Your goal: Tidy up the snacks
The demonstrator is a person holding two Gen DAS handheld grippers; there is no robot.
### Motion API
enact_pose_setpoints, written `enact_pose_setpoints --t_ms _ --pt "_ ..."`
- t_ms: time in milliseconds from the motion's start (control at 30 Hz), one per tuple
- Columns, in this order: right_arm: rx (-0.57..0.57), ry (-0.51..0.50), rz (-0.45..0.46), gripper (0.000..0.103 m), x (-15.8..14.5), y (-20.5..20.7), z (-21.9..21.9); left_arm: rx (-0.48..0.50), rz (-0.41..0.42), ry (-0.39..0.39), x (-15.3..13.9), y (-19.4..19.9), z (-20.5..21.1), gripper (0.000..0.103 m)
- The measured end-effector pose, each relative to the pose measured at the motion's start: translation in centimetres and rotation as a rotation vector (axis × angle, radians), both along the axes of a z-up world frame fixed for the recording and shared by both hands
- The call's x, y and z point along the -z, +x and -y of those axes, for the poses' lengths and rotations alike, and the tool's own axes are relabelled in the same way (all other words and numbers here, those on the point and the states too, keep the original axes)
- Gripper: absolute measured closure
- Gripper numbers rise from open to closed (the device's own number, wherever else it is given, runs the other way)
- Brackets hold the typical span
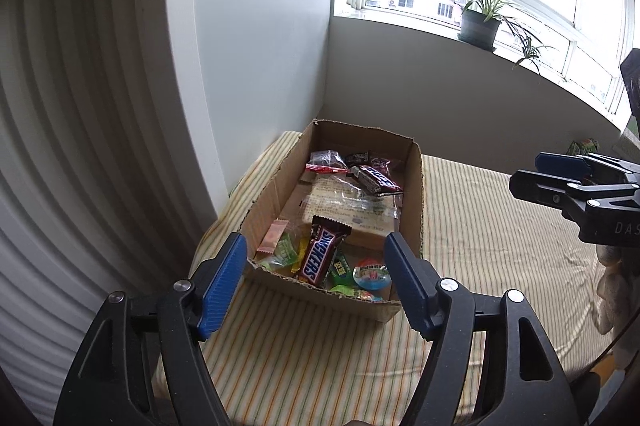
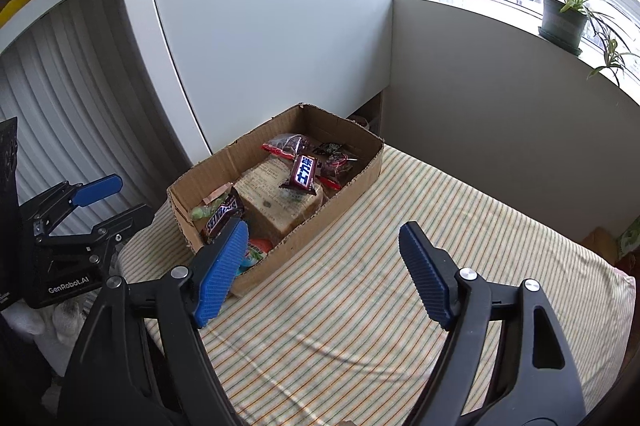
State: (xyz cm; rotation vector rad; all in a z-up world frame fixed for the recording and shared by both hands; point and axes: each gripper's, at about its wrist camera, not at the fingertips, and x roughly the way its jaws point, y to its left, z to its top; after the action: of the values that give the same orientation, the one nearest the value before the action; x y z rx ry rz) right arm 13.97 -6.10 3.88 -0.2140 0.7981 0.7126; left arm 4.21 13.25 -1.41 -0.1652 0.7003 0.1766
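Note:
An open cardboard box (image 1: 416, 193) (image 2: 360, 181) rests on a striped cloth (image 1: 492, 226) (image 2: 400, 286). Inside lie a Snickers bar (image 1: 322, 252) (image 2: 222, 216), a second brown bar with Chinese lettering (image 1: 376, 179) (image 2: 304, 174), a wrapped bread slab (image 1: 344, 205) (image 2: 276, 201), green candies (image 1: 286, 250) and a round jelly cup (image 1: 372, 274). My left gripper (image 1: 316, 280) hovers open just before the box's near end, nothing between its blue pads. My right gripper (image 2: 320, 274) is open over bare cloth right of the box and holds nothing. Each gripper shows in the other's view: the right gripper (image 1: 576, 177), the left gripper (image 2: 104, 201).
A white cabinet panel (image 1: 248, 45) and a ribbed white wall (image 1: 60, 145) stand left of the box. A grey wall under a window sill carries a potted plant (image 1: 482, 19) (image 2: 566, 15). A green packet (image 1: 584, 147) lies at the cloth's far right.

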Motion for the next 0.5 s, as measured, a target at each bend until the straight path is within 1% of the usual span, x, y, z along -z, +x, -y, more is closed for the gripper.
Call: enact_pose_setpoints --t_ms 33,100,233,333,400,500 --pt "0.006 0.004 0.003 0.014 0.2 -0.5 0.4 -0.004 0.006 -0.003 0.0 -0.4 0.1 0.032" --pt "0.031 0.004 0.020 0.005 0.6 -1.6 1.0 -0.017 0.016 -0.009 0.1 -1.1 0.4 0.032" --pt "0.051 -0.012 0.064 0.004 1.7 -4.2 1.8 -0.044 0.029 -0.023 0.4 -2.8 0.8 0.032" --pt "0.067 -0.035 0.101 0.004 2.0 -5.7 2.0 -0.049 0.025 0.006 0.6 -3.5 1.2 0.032" --pt "0.069 -0.033 0.104 0.004 2.1 -6.4 2.1 -0.054 0.024 0.017 0.6 -3.8 1.4 0.032" --pt "0.084 -0.032 0.109 0.004 2.1 -7.2 2.3 -0.065 0.031 0.008 0.4 -4.2 1.3 0.031"
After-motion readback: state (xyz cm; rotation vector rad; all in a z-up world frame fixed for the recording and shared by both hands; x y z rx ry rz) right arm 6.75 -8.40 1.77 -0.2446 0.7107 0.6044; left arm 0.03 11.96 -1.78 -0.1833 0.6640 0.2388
